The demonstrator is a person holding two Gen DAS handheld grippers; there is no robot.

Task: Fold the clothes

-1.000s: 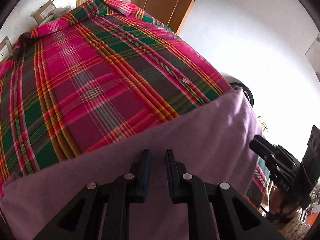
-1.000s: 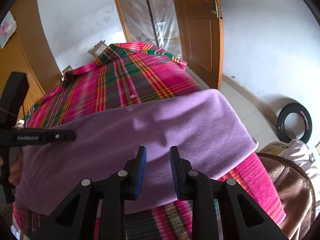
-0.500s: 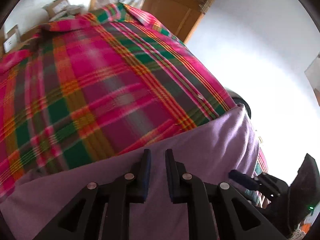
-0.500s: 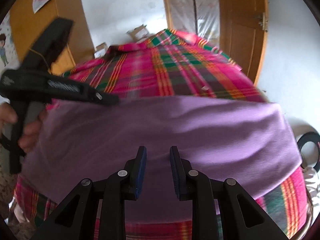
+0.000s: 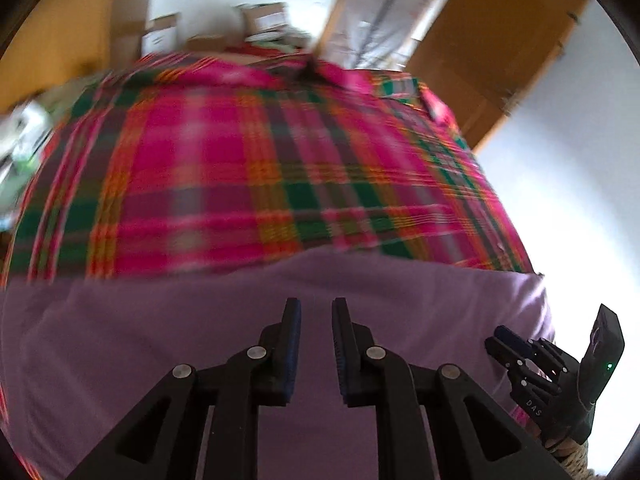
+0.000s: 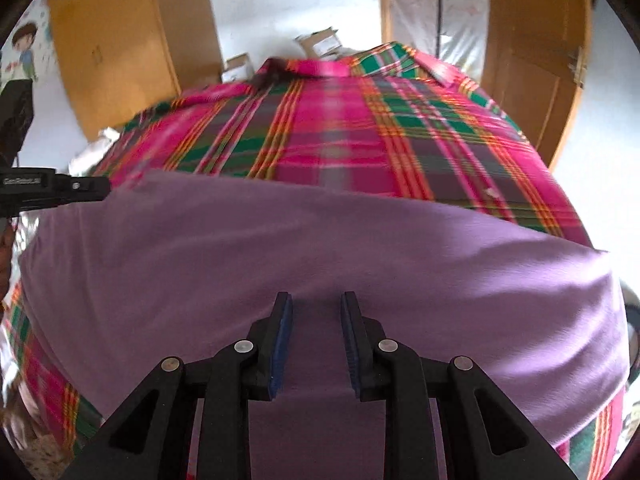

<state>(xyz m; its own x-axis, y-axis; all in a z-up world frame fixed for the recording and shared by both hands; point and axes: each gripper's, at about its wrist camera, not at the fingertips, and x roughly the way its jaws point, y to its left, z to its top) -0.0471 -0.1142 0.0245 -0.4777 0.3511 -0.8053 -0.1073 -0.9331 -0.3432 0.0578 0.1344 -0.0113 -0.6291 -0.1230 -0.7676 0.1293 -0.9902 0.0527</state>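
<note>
The purple garment (image 6: 320,248) lies spread flat across the near end of the bed, on its plaid cover (image 6: 360,136); the left tool (image 5: 316,344) hangs over its near left part, jaws apart and empty; the right tool (image 6: 316,340) likewise, released, gripping nothing; cardboard boxes (image 6: 320,42) stand beyond the far end.

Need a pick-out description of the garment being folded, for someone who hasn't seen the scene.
Find the bed under the pink, green and orange plaid bedspread. Across its near end, in front of both grippers, lies the purple garment, spread flat. It is the only plain, single-colour cloth there; everything around it is checked.
</note>
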